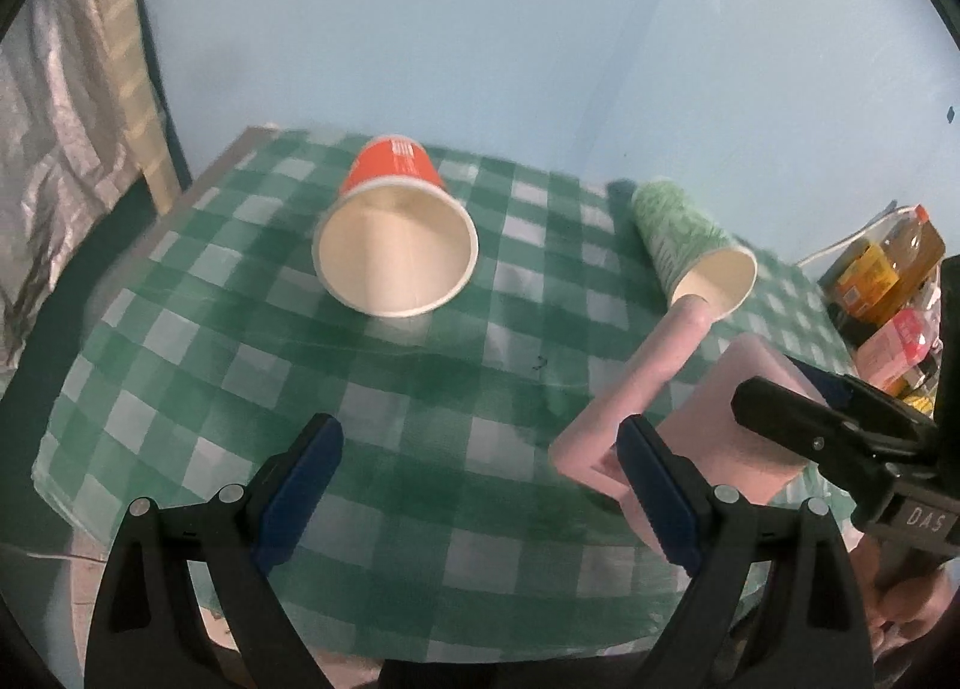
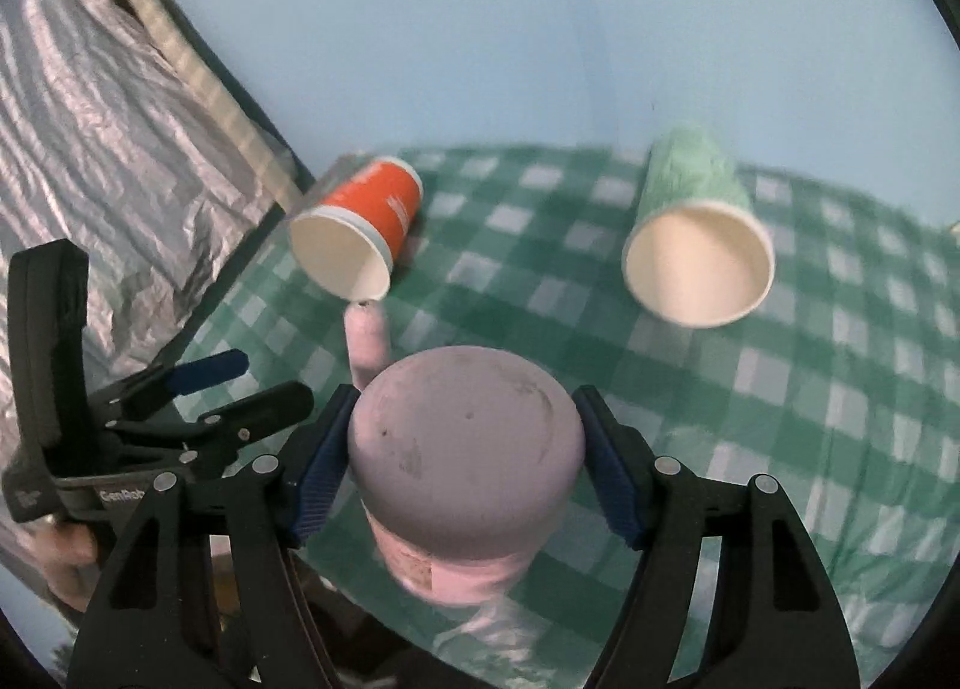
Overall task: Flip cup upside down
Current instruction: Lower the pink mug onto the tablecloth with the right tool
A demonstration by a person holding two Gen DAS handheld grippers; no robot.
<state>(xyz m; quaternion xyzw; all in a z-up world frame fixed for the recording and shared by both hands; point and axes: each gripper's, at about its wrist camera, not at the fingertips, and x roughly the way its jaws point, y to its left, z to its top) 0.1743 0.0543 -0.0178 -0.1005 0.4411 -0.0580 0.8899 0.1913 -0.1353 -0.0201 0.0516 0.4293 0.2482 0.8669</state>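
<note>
Fingers (image 2: 324,467) of right gripper (image 2: 465,461) flank the inverted pink cup (image 2: 465,449)

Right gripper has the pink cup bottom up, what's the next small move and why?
Probably lower the pink cup straight down onto the checked tablecloth before opening. The right gripper clamps its sides, base facing the camera, and it seems to hang above the cloth.

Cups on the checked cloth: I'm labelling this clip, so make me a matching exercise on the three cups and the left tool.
1. orange cup
2. green cup
3. pink cup
4. left tool

A. open, empty
B. lying on its side, right part of the cloth
C. clamped in the right tool
D. lying on its side, left part of the cloth

Pairs: 1-D, 2-B, 3-C, 4-A
</note>
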